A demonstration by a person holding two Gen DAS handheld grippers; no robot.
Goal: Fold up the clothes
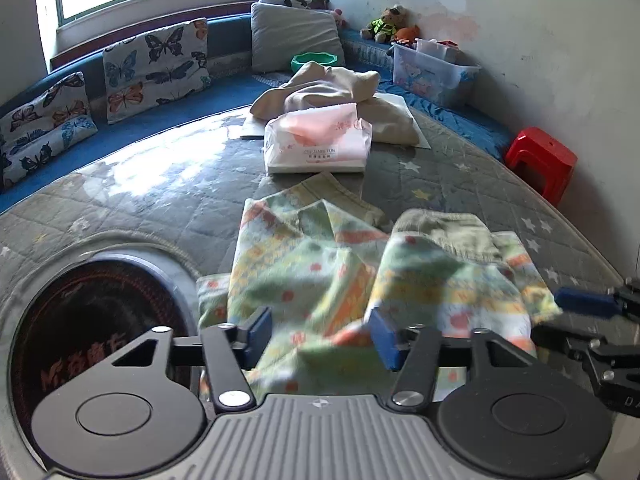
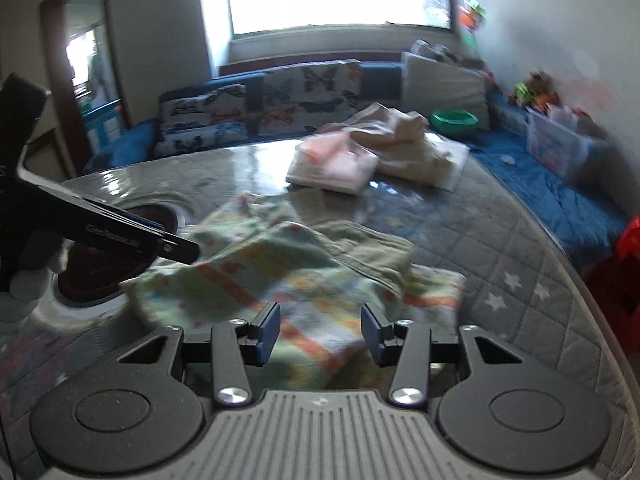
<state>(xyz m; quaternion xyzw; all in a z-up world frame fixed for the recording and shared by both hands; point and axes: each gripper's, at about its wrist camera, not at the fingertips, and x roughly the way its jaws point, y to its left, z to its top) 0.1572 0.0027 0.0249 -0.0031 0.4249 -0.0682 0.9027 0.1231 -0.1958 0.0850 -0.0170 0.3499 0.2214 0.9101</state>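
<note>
A small garment (image 1: 344,276) (image 2: 304,280), pale green with orange and yellow print and an olive ribbed band, lies crumpled on the quilted grey table cover (image 1: 140,208) (image 2: 500,240). My left gripper (image 1: 322,336) is low over its near edge. The blue pads stand apart with a raised fold of the cloth between them, not visibly pinched. My right gripper (image 2: 321,330) is open just above the same garment's near part, with nothing clamped. Each gripper shows in the other's view: the right gripper (image 1: 572,320) at the garment's right edge, the left gripper (image 2: 176,246) at its left edge.
A pink-and-white pack (image 1: 318,142) and a heap of beige clothes (image 1: 344,92) lie farther back on the table. A round dark opening (image 1: 96,320) sits in the cover at near left. Butterfly cushions (image 1: 156,72), a clear box (image 1: 432,68) and a red stool (image 1: 540,160) surround it.
</note>
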